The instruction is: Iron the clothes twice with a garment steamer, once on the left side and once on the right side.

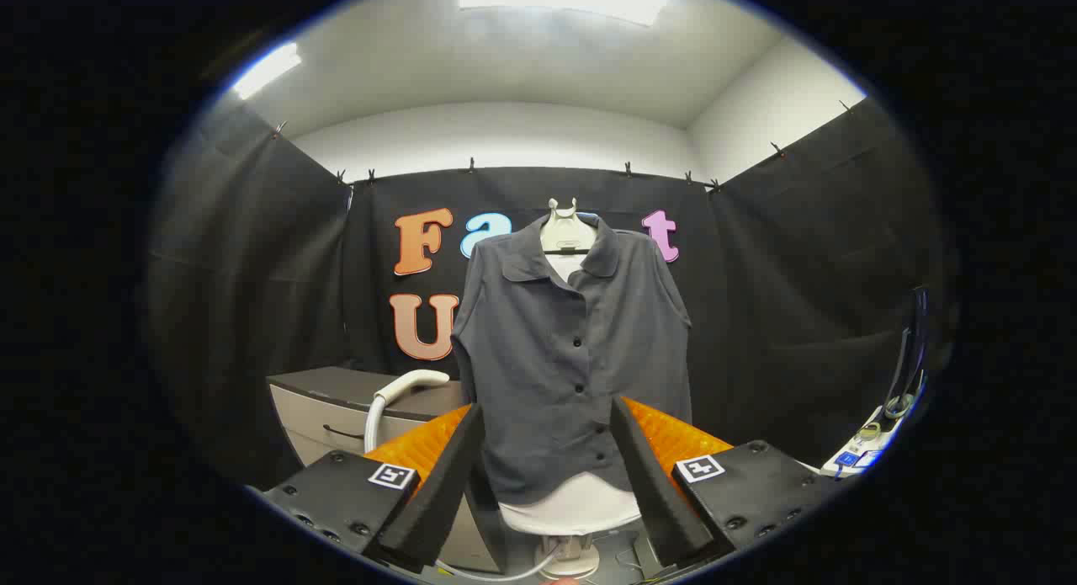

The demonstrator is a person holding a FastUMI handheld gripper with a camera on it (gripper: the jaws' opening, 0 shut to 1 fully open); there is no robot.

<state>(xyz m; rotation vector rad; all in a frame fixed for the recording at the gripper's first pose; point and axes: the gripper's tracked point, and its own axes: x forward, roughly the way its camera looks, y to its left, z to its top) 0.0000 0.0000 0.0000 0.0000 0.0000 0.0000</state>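
Observation:
A dark grey sleeveless buttoned shirt hangs on a white mannequin form, straight ahead of me and beyond the fingers. The white form's lower part shows under the hem, on a round stand base. The garment steamer's white handle with its hose rests on a cabinet to the left of the shirt. My gripper is open, with nothing between its fingers; the shirt shows through the gap.
A low grey cabinet with a dark top stands left of the mannequin. A white device with blue markings sits at the right beside a thin stand. Black cloth walls enclose the booth.

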